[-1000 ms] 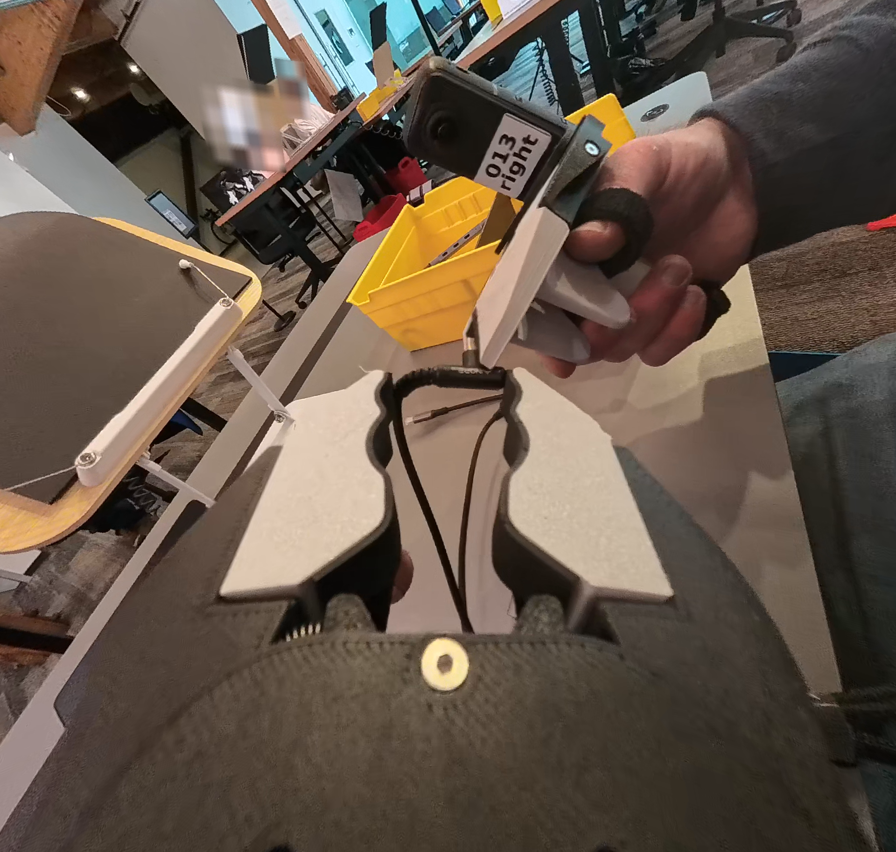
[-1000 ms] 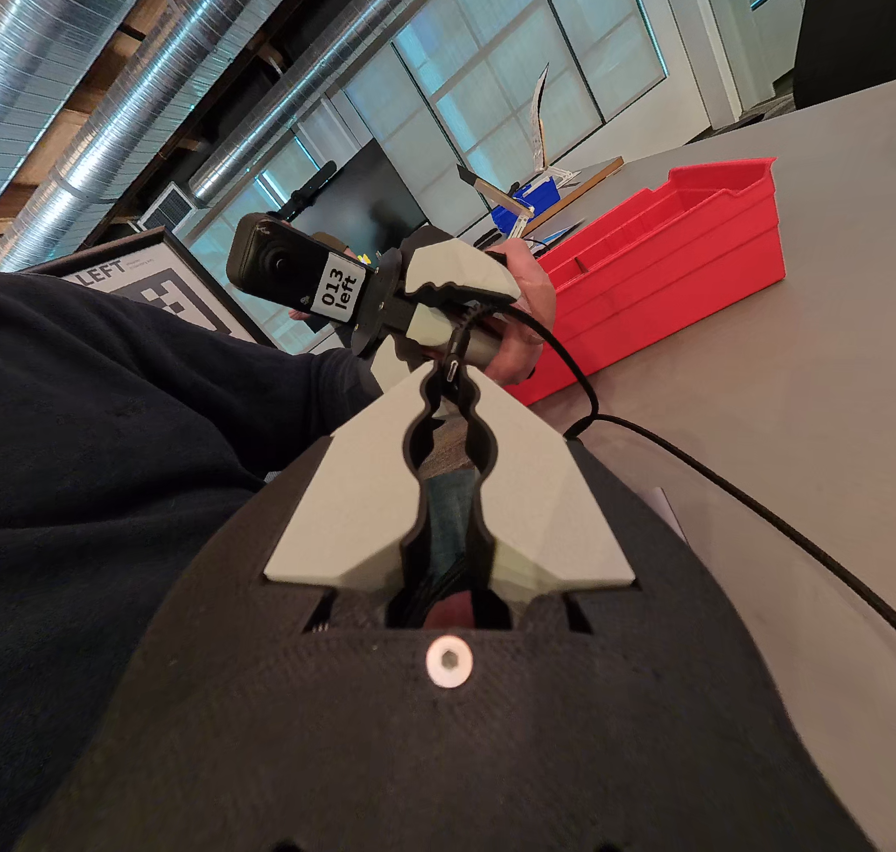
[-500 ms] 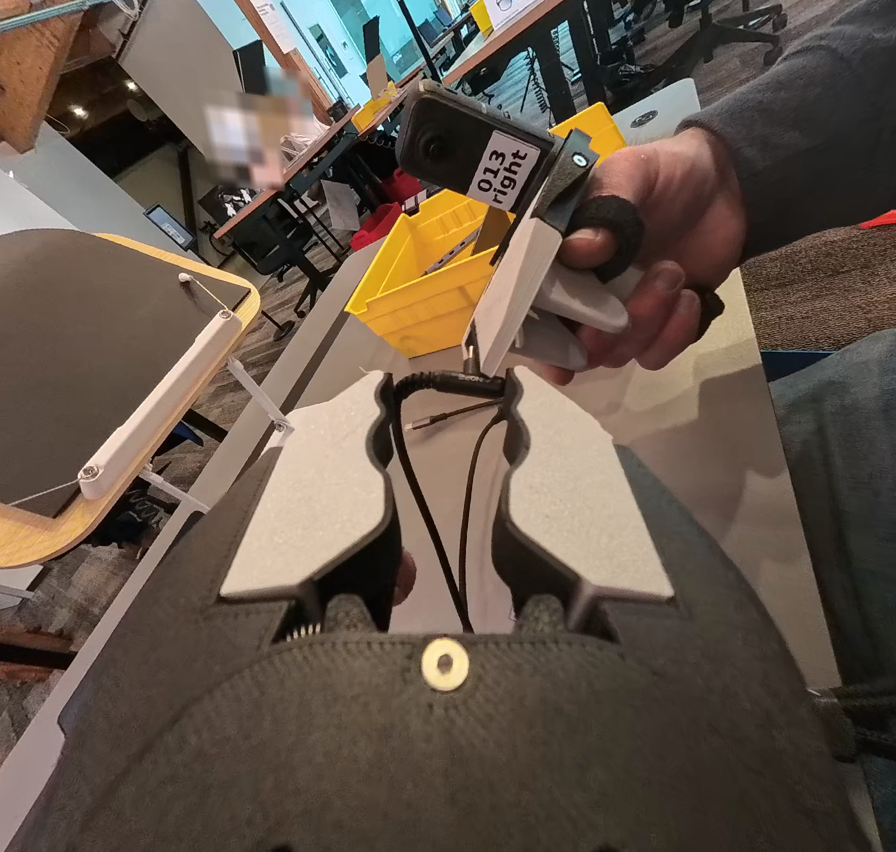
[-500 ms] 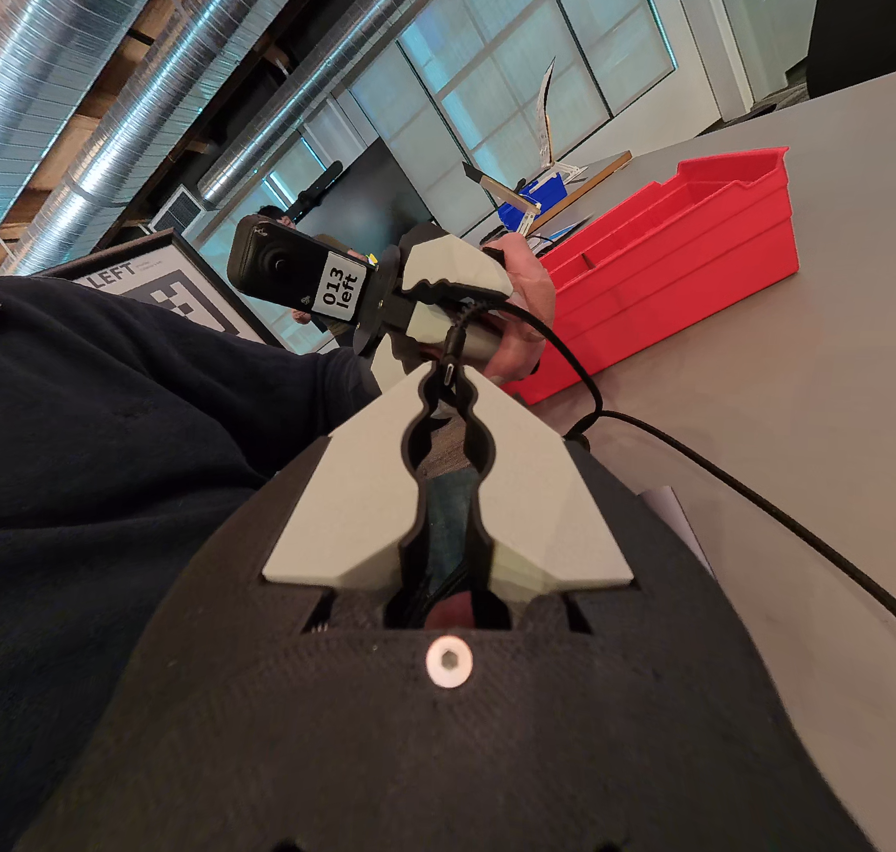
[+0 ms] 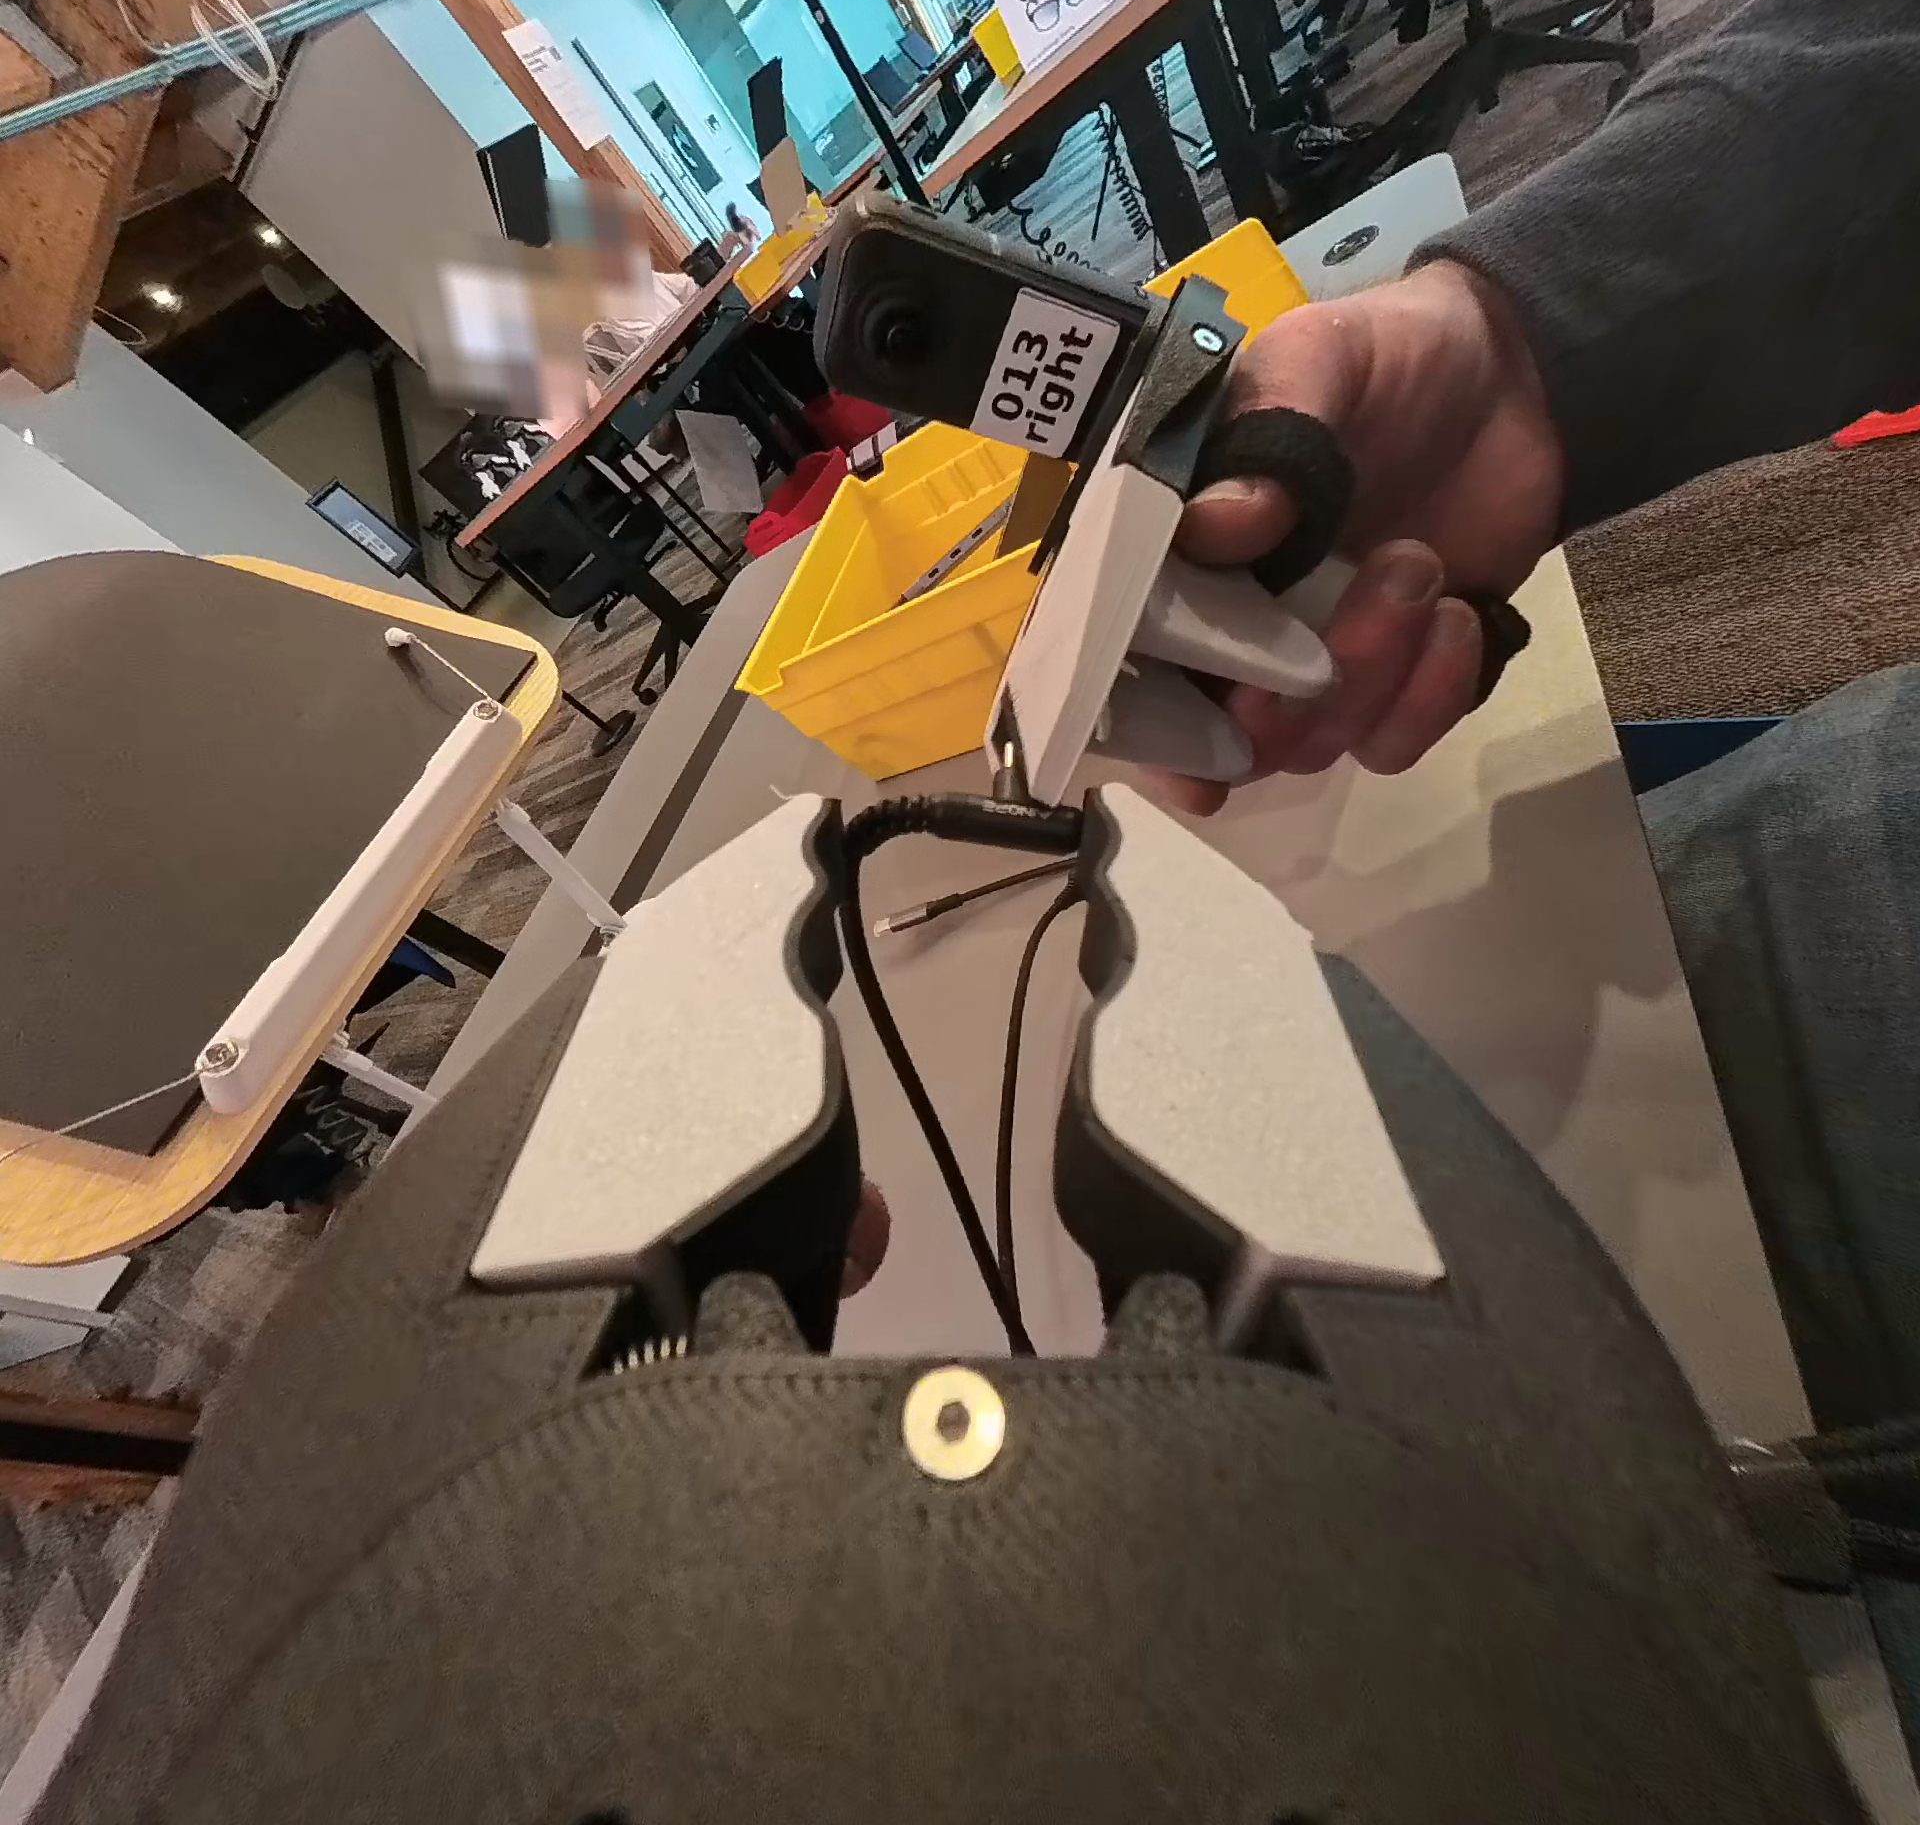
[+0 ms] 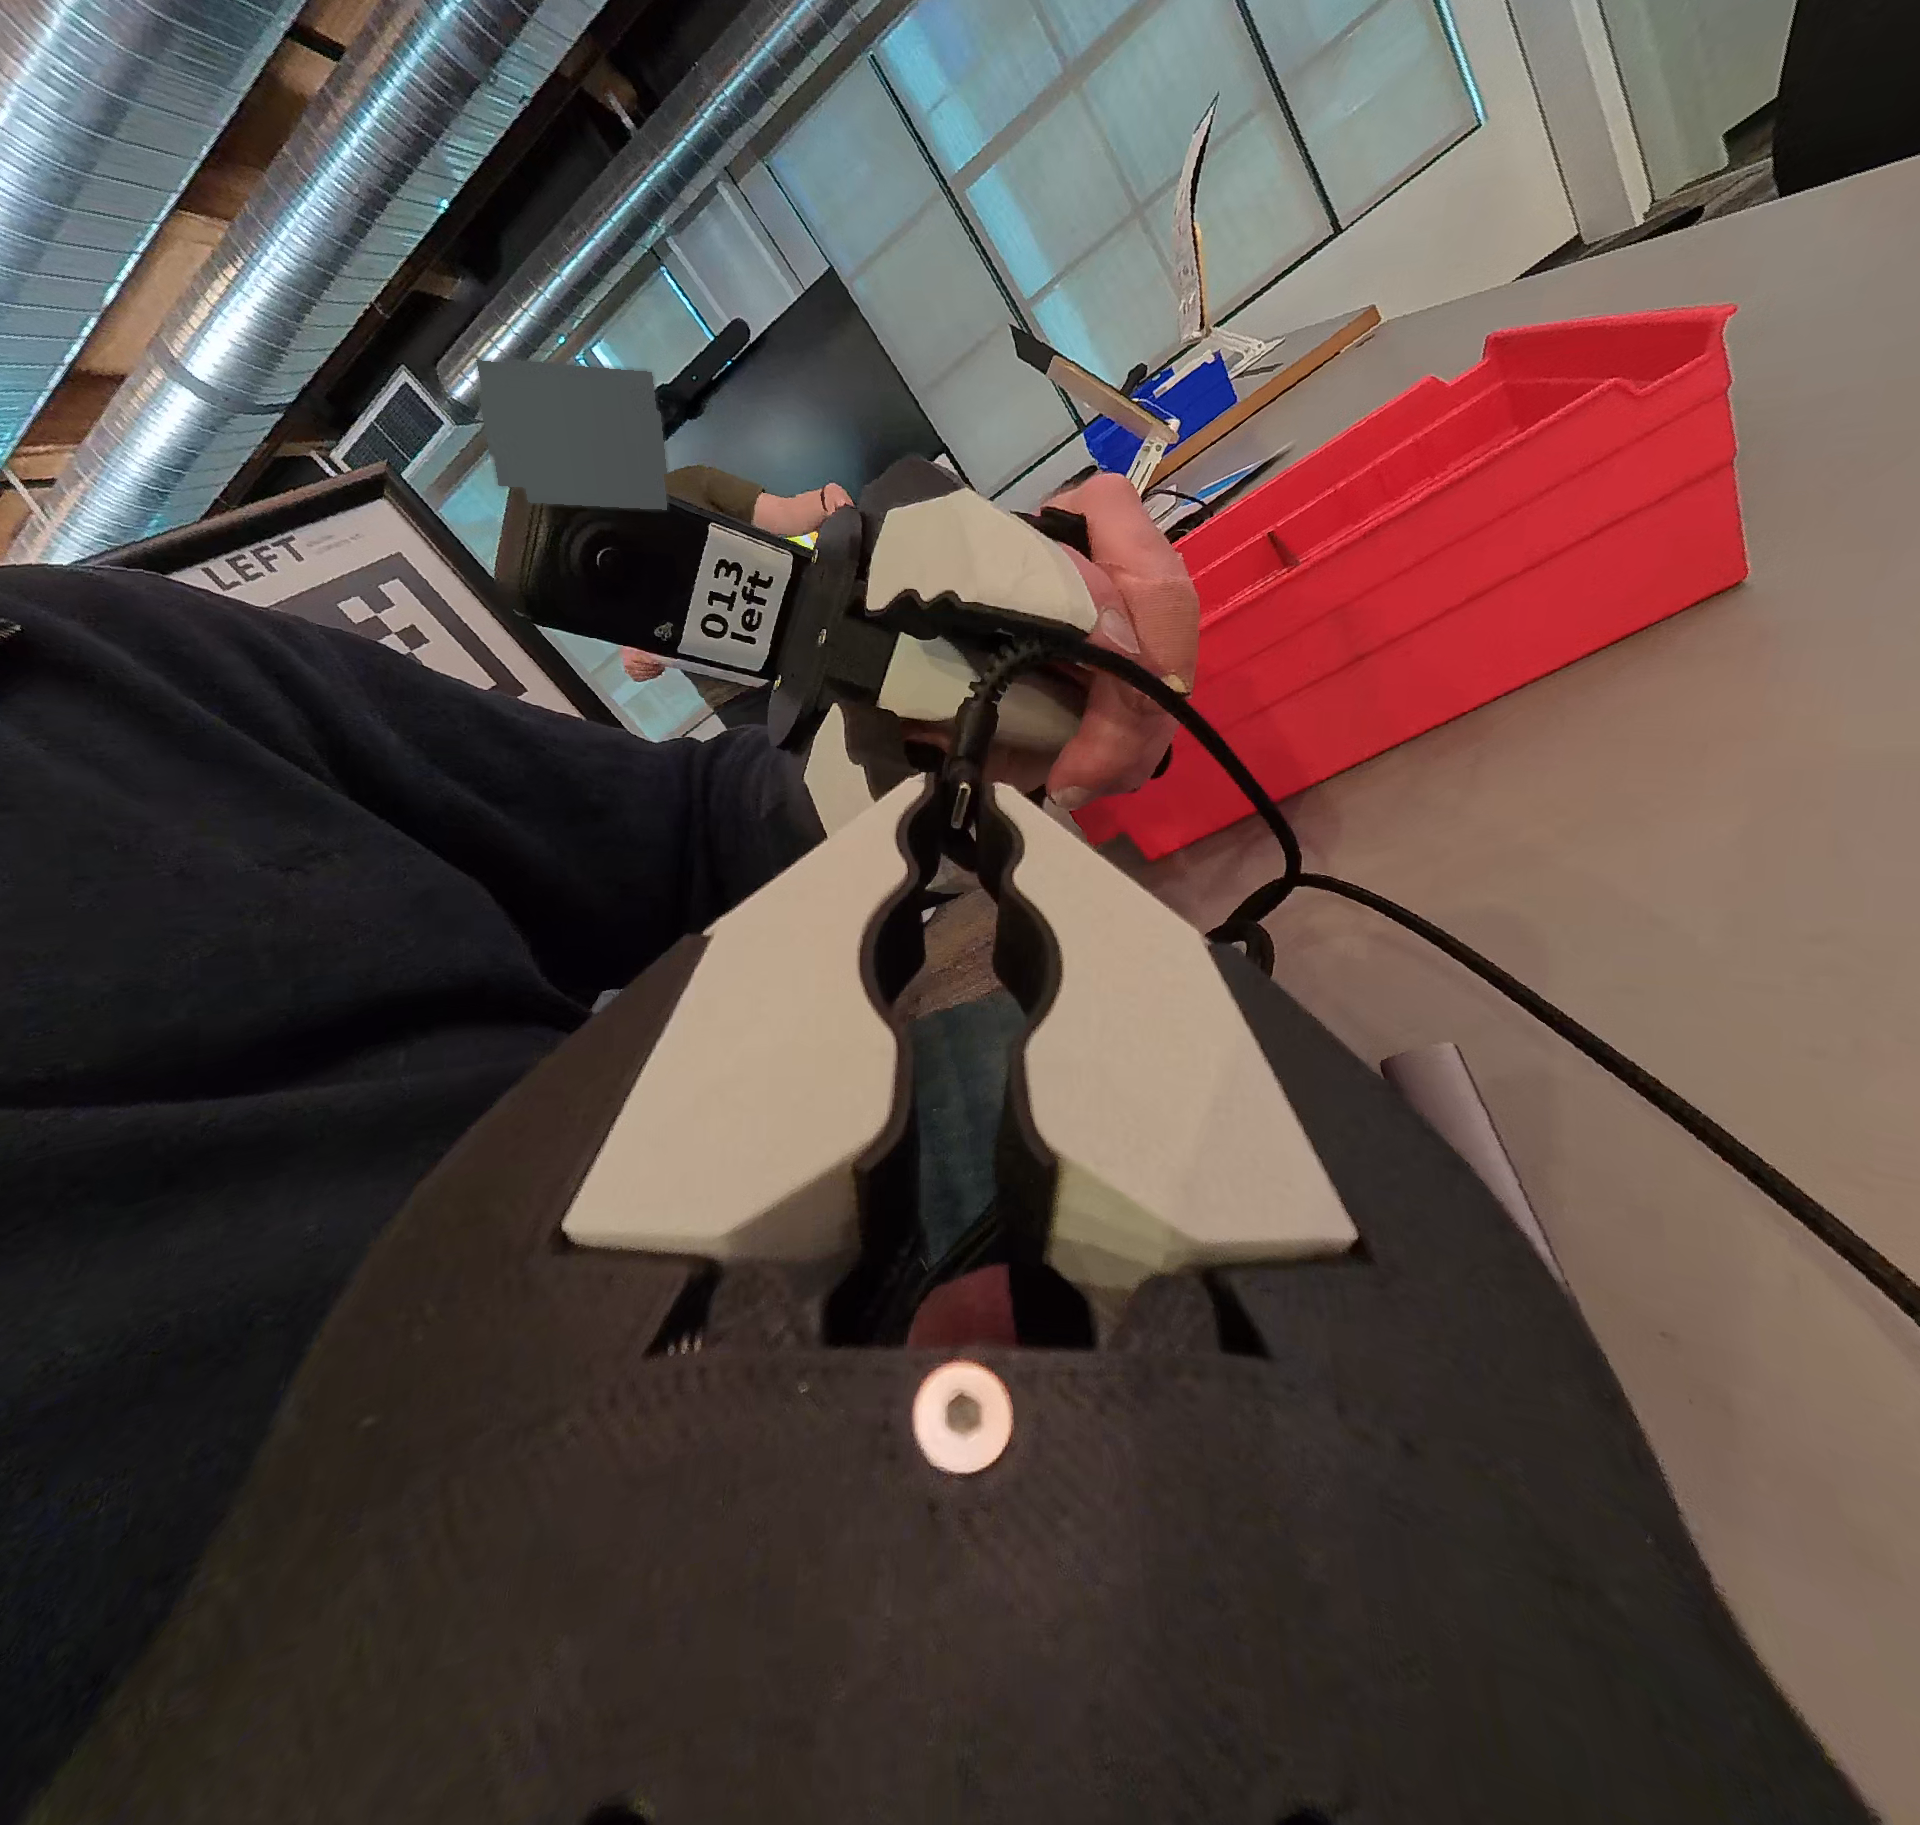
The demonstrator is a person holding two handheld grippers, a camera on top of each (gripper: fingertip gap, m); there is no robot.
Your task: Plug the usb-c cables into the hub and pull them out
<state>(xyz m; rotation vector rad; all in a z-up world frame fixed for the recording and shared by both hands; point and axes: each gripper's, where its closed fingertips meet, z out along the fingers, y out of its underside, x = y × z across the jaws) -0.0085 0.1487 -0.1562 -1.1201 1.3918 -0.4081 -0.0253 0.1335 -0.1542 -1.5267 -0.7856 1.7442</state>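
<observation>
Left claw (image 5: 956, 825) clamped on black cable plug (image 5: 997, 819); right claw (image 6: 961, 804) pinches its metal tip (image 6: 961, 801)

Grey table (image 6: 1714, 840); silver ceiling ducts (image 6: 208, 217); tall gridded windows (image 6: 1143, 134); long wooden desks (image 5: 1091, 61); patterned carpet (image 5: 582, 767).

Both cams ride close behind their own tongs, tilted up off the bench (image 5: 1475, 944). They face each other, so each catches the other tongs and the USB-C plug (image 6: 961, 793) between.

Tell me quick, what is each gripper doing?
Left gripper: shut on the cable plug.
Right gripper: nearly shut around the plug's tip; grip unclear.
</observation>
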